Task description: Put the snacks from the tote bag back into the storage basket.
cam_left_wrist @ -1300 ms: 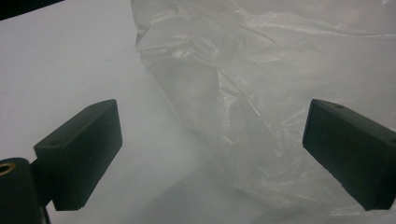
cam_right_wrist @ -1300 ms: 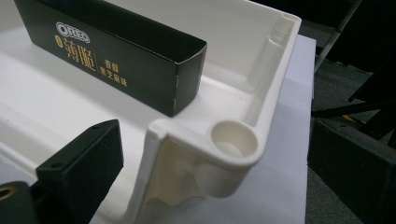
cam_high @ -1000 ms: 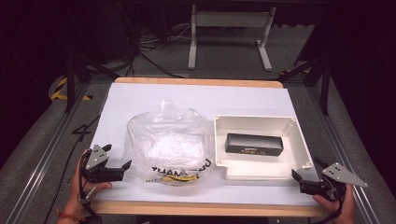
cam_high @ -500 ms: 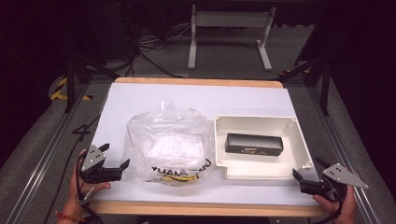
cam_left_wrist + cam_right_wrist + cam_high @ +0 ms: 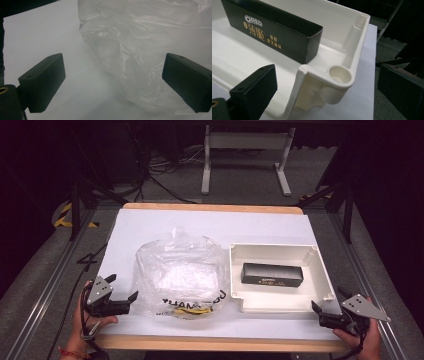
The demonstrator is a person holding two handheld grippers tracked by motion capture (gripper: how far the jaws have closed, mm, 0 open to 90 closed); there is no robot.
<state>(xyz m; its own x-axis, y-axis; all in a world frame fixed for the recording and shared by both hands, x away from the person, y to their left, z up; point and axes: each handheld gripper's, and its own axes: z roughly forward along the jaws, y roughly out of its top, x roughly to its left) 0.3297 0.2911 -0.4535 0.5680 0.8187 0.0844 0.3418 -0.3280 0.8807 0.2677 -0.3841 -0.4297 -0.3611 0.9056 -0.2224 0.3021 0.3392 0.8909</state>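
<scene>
Work is at its very start here, I think: both grippers wait at the near edge of the desk and nothing is held yet.

On the left, the left gripper sits low by the near left corner, jaws wide apart and empty. The clear plastic bag lies just beside it, toward the middle of the desk. In the left gripper view the bag is crumpled and puffy, and its edge comes in between the two jaws, close to the far one but not touching.

In the middle right sits the white plastic box, open on top. The black Oreo cookie box lies flat inside it.

On the right, the right gripper is near the near right corner of the white box, jaws apart and empty. In the right gripper view that corner sits between the jaws, with the Oreo box just behind it.

Next, I guess, one gripper must move in and close gently on the thin bag edge.
</scene>
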